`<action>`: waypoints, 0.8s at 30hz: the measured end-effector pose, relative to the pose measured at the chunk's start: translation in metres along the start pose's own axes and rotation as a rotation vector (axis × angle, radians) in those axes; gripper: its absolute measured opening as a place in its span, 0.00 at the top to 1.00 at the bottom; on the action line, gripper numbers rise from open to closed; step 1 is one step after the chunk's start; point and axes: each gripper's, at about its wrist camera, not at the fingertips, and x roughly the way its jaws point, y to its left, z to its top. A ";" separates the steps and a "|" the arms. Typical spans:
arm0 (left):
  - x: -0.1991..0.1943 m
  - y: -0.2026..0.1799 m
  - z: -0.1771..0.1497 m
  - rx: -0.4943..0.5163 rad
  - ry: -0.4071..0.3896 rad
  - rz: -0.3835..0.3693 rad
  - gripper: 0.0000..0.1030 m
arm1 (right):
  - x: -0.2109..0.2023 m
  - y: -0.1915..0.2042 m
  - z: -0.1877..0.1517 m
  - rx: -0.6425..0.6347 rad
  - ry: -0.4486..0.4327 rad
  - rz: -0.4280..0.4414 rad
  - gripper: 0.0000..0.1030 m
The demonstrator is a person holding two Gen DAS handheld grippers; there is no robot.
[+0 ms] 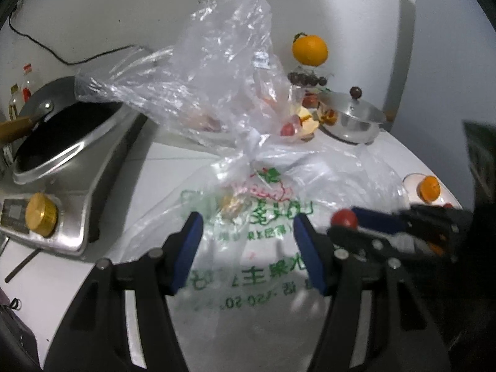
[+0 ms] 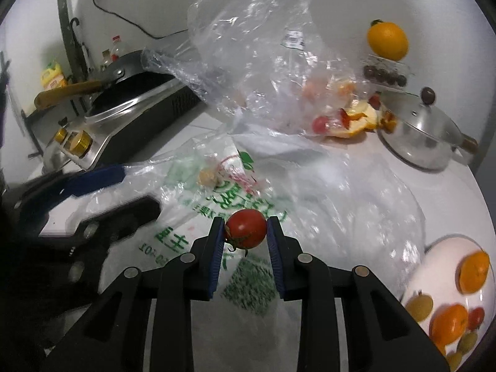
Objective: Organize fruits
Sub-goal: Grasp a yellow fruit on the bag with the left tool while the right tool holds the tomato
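A small red tomato (image 2: 246,228) sat clamped between the blue pads of the right tongs (image 2: 245,232), held above a printed plastic bag (image 2: 217,210) that lay spread over the white table (image 2: 449,186). Its green stem end pointed down toward the near side. In the left wrist view the same tomato (image 1: 344,219) showed at the right, pinched at the tip of the right tongs (image 1: 348,221).

The left tongs (image 1: 248,226) stood open with nothing between the pads, poised over the green lettering of the printed bag (image 1: 248,248). In the right wrist view they (image 2: 133,190) reached in from the left, spread wide over the bag's edge.

To the near right, a white plate (image 2: 446,257) held orange pieces (image 2: 474,271), a red tomato and a few yellow-green fruits. Farther back, a clear crumpled bag (image 2: 248,46) rose behind the printed one, with fruit and orange peel (image 2: 356,124) at its base. A steel pot with a lid (image 2: 424,136) stood at the far right, and beyond it an orange (image 2: 387,40) rested on top of a clear box of dark round fruit (image 2: 384,74). On the far left a black pan with a wooden handle (image 2: 130,86) sat on a silver stove with gold knobs (image 2: 77,142).
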 end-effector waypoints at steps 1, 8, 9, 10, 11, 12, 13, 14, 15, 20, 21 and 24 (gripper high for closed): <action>0.003 -0.003 0.002 -0.010 0.006 -0.015 0.40 | -0.002 -0.002 -0.002 0.001 -0.004 -0.005 0.71; 0.019 -0.023 0.017 -0.049 0.008 -0.070 0.40 | -0.019 -0.025 -0.001 0.024 -0.100 -0.088 0.71; 0.022 -0.026 0.019 -0.039 0.009 -0.051 0.40 | -0.021 -0.029 0.001 0.033 -0.109 -0.090 0.71; 0.025 -0.028 0.021 -0.039 0.014 -0.043 0.40 | -0.024 -0.034 0.002 0.037 -0.122 -0.098 0.71; 0.028 -0.028 0.022 -0.049 0.020 -0.041 0.40 | -0.027 -0.038 0.004 0.039 -0.134 -0.108 0.71; 0.030 -0.029 0.023 -0.057 0.024 -0.040 0.40 | -0.029 -0.043 0.006 0.043 -0.142 -0.113 0.71; 0.033 -0.030 0.023 -0.058 0.027 -0.040 0.40 | -0.031 -0.046 0.006 0.046 -0.148 -0.118 0.71; 0.035 -0.031 0.024 -0.057 0.031 -0.040 0.40 | -0.034 -0.050 0.007 0.050 -0.155 -0.120 0.71; 0.038 -0.034 0.024 -0.054 0.040 -0.041 0.40 | -0.037 -0.054 0.008 0.054 -0.162 -0.124 0.71; 0.059 -0.054 0.024 -0.025 0.088 -0.068 0.40 | -0.050 -0.070 0.010 0.068 -0.205 -0.140 0.71; 0.064 -0.056 0.023 -0.024 0.101 -0.065 0.40 | -0.052 -0.073 0.010 0.069 -0.207 -0.142 0.71; 0.087 -0.053 0.020 -0.062 0.199 -0.042 0.40 | -0.054 -0.079 0.009 0.073 -0.211 -0.138 0.71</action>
